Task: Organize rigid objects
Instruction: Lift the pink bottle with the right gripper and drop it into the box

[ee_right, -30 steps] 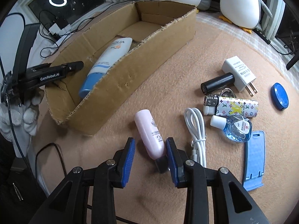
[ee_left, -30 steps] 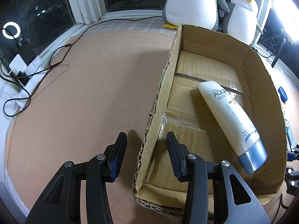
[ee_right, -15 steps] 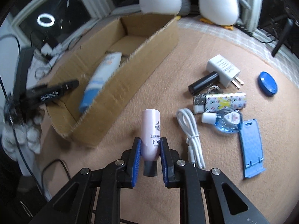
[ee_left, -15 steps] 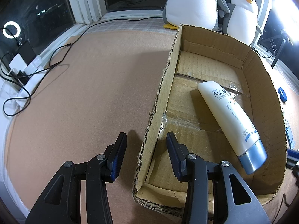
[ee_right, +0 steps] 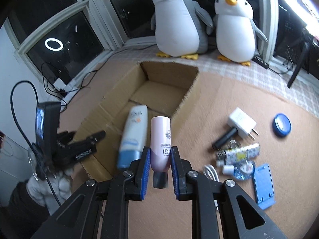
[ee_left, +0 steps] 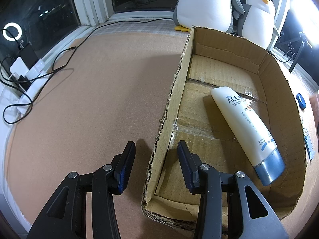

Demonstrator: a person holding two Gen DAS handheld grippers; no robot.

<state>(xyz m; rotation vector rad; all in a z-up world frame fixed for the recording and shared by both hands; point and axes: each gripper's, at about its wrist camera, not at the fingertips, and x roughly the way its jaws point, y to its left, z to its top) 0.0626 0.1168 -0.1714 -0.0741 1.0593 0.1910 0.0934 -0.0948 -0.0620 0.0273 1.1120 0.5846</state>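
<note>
Gripping the pink bottle (ee_right: pixel 160 137) down near its dark cap, the right gripper (ee_right: pixel 159 169) had both blue pads pressed flat against the sides, and the bottle was up off the mat, pointing away toward the cardboard box (ee_right: pixel 185 103). So that one was mid-trip, not dropped in yet.

The left gripper (ee_left: pixel 155 166) was straddling the box's near wall, one finger outside and one inside. The pads didn't look like they were touching the cardboard in the wrist view, so I'd call the jaws parted and holding nothing, even though they seemed about as narrow as they go.

Inside the box, only the white sunscreen tube (ee_left: pixel 247 127) was lying on the floor, blue cap toward the near end. That's one item sorted as far as I could see.

Out on the mat to the right of the box there was still a pile left: a white cable (ee_right: pixel 211 172), a blue phone stand (ee_right: pixel 264 185), a small clear bottle (ee_right: pixel 242 169), a patterned lighter (ee_right: pixel 239 153), a black cylinder (ee_right: pixel 224 137), a white charger plug (ee_right: pixel 242 124) and a blue round lid (ee_right: pixel 281 124).

Early days, I'd guess; most of it was still outside.
</note>
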